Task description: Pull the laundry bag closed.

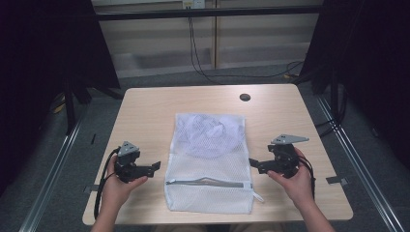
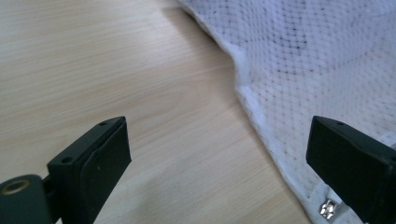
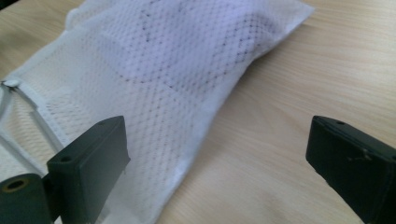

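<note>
White mesh laundry bag (image 1: 209, 164) lies flat on the pale wooden surface (image 1: 145, 111), something white inside, its zipper (image 1: 208, 182) apparently partly open. Left gripper (image 1: 155, 167) and right gripper (image 1: 252, 163) flank it with fingers apart, empty, so the handling looks barely begun.

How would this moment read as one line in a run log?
left tool: open, beside bag | right tool: open, beside bag | mesh bag: flat on table, zipper partly open, nothing held

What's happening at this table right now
A person holds a black two-jaw claw in each hand, one on either side of a white mesh laundry bag lying flat on the light wooden table. The left claw and right claw both point inward at the bag with jaws open, holding nothing. The bag's zipper is near the person, and some light fabric shows inside.
</note>
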`<state>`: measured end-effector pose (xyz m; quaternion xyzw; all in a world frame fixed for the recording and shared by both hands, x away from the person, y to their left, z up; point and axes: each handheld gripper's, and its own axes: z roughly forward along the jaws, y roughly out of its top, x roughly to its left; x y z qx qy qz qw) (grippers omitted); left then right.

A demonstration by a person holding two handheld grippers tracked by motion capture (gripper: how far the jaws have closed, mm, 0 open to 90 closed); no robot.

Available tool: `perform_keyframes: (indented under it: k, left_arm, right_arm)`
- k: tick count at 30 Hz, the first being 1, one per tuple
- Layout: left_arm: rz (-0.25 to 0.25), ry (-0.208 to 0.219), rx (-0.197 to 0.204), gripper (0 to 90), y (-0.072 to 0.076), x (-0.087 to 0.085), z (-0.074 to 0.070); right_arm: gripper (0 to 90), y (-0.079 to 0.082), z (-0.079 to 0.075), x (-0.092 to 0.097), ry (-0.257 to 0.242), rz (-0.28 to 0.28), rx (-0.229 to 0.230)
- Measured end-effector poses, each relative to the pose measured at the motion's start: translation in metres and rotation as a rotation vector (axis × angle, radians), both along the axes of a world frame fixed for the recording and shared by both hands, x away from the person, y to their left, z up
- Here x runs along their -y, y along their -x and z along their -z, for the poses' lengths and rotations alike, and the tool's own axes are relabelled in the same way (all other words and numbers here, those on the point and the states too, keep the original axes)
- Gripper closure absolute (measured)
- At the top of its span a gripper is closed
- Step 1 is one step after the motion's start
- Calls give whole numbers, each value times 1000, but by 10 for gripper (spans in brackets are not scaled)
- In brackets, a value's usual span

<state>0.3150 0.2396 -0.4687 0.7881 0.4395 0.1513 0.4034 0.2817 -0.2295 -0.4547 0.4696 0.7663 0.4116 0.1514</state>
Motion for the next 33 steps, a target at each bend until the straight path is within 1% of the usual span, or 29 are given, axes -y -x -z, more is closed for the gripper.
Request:
perform_keyframes:
  k: [2, 4, 6, 10, 11, 14, 16, 18, 20, 21, 23, 25, 27, 28, 33]
  left_arm:
    - [2, -4, -2, 56, 0, 1, 0]
    - [3, -4, -6, 57, -1, 0, 1]
    - [-1, 10, -20, 55, -1, -2, 0]
    - [5, 11, -34, 55, -1, -2, 0]
    - [9, 13, -36, 56, -1, -2, 0]
    - [5, 25, -37, 56, -1, -3, -1]
    - [6, 21, -42, 57, -1, -4, -2]
    - [4, 19, -42, 57, -1, -4, -2]
    - [2, 23, -43, 58, -1, -4, -1]
    - [14, 20, -49, 59, -1, -4, -2]
    - [17, 17, -49, 60, -1, -4, -2]
    - [24, 17, -50, 61, 0, -3, -3]
    - [15, 17, -46, 62, 0, -3, -3]
    - [20, 23, -48, 62, 0, -4, -4]
    - [11, 32, -44, 64, 1, -6, -6]
  right_arm:
    - [50, 1, -2, -3, 3, -9, 13]
    - [48, 2, -2, -6, 7, -16, 10]
    - [48, 2, -2, -9, 10, -20, 6]
    - [49, 2, -3, -15, 5, -23, -8]
    - [48, 2, -3, -22, 8, -36, -8]
    - [47, 2, -5, -33, 12, -64, -11]
    - [46, 1, -7, -41, 6, -86, -15]
    - [46, 1, -7, -46, 13, -95, -19]
    - [48, 0, -7, -49, 9, -102, -26]
    - [50, 0, -7, -54, 2, -110, -35]
    - [53, 0, -6, -57, 2, -117, -34]
    - [58, 0, -7, -65, -8, -131, -45]
    - [61, -1, -7, -68, -11, -139, -41]
    - [70, -1, -9, -73, -28, -139, -42]
    - [78, -3, -10, -84, -38, -160, -52]
